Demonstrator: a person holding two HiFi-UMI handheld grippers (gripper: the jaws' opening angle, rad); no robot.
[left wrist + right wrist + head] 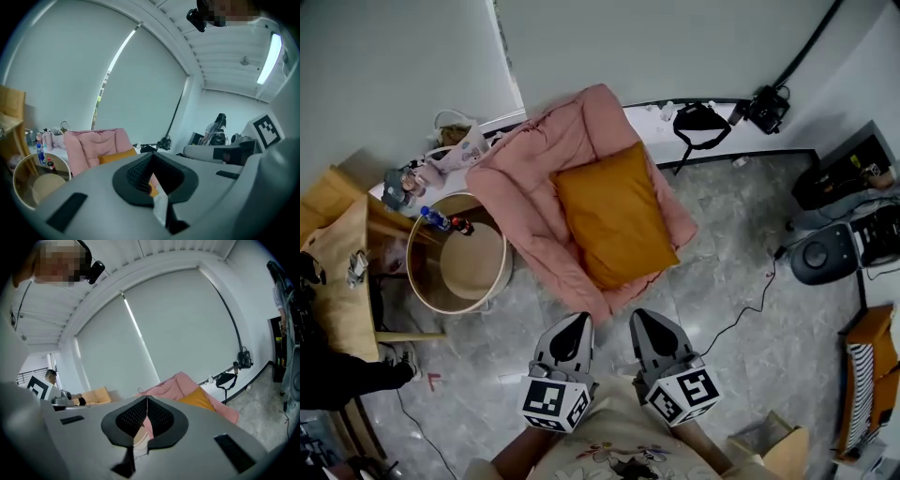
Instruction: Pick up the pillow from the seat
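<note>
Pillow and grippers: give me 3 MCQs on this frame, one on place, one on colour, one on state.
1. Where does the pillow lie?
A. on a bed
B. on the pink seat
C. in a box

2. What colour is the pillow?
A. blue
B. white
C. orange-yellow

3. The left gripper and right gripper are:
A. both shut and empty
B. both wide open
C. both shut on the pillow

Answers:
1 B: the head view shows it resting on the pink seat.
2 C: it reads orange-yellow in all three views.
3 A: each gripper view shows the jaws together with nothing between them, and the head view shows both grippers short of the pink seat.
</note>
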